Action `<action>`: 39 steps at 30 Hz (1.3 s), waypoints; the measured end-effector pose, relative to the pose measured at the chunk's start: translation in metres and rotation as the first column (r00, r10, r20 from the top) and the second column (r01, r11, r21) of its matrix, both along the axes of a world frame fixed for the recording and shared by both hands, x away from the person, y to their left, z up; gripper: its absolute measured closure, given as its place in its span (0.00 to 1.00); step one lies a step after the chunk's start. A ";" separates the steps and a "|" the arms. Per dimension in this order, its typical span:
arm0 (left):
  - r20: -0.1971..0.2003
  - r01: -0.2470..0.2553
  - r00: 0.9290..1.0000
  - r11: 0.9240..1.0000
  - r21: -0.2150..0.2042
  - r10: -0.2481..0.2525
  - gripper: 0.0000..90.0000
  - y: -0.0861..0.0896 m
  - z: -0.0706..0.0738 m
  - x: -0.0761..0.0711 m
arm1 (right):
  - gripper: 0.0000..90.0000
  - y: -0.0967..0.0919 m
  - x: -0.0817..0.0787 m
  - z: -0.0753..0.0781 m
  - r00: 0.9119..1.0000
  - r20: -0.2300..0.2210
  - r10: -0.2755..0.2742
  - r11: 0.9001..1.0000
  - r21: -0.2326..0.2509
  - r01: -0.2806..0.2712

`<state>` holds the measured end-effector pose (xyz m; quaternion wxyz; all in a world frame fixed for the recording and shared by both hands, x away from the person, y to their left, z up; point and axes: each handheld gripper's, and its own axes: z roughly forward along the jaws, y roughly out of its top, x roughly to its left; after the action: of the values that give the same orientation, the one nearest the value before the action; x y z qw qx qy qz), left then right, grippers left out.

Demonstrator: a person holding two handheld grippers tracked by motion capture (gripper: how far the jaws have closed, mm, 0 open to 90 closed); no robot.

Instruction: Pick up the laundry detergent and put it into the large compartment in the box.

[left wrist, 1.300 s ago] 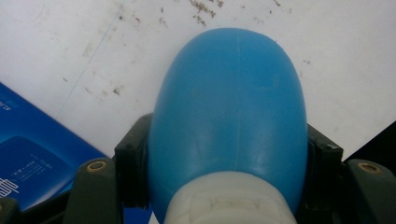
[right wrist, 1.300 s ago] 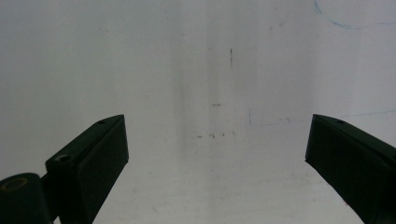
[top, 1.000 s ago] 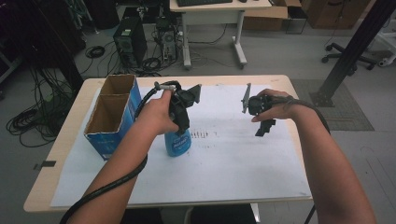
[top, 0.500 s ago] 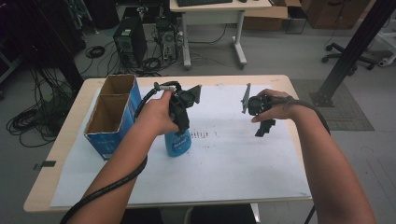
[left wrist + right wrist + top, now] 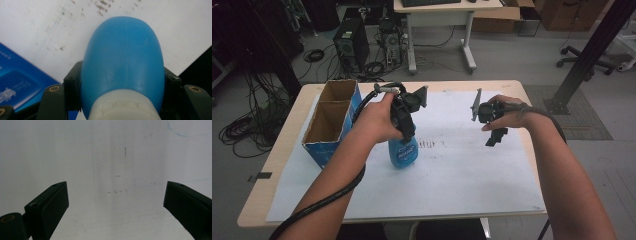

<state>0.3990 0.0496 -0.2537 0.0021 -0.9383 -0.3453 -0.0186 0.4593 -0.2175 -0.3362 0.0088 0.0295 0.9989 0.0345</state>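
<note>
Blue bottle pinched by the left gripper, beside the cardboard box

The blue bottle (image 5: 402, 152) is upright near the middle of the tabletop (image 5: 282, 150), on the white paper sheet (image 5: 462, 170), and the left gripper (image 5: 407, 131) pinches it from above near its white neck (image 5: 125, 107). Just to its left stands an open blue cardboard box (image 5: 331, 122) with two compartments; both look empty. The right gripper (image 5: 492, 140) hangs well apart to the right, its jaws spread over bare paper. On the floor behind are computer towers (image 5: 349, 45) and cables (image 5: 237, 132).

Blue bottle (image 5: 402, 151), white cap (image 5: 125, 106), blue-sided box (image 5: 329, 120).
</note>
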 end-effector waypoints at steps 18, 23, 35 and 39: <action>-0.035 -0.107 0.993 0.993 0.042 0.109 0.42 0.017 0.045 -0.008 | 0.06 0.003 -0.001 0.008 1.000 0.011 0.012 1.000 0.007 -0.012; -0.042 -0.150 0.988 0.988 0.039 0.152 0.42 0.021 0.058 -0.010 | 0.07 0.003 0.000 0.008 1.000 0.008 0.008 1.000 0.008 -0.008; -0.047 -0.323 0.945 0.946 0.005 0.323 0.42 0.037 0.091 -0.011 | 0.07 0.007 0.000 0.010 1.000 0.013 0.013 1.000 0.009 -0.013; -0.038 -0.363 0.931 0.932 0.003 0.363 0.42 0.042 0.103 -0.011 | 0.07 0.007 0.000 0.011 1.000 0.015 0.014 1.000 0.012 -0.014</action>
<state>0.3880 0.0920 -0.1509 0.0099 -0.8585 -0.5127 0.0004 0.4596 -0.2106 -0.3249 0.0158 0.0224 0.9988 0.0408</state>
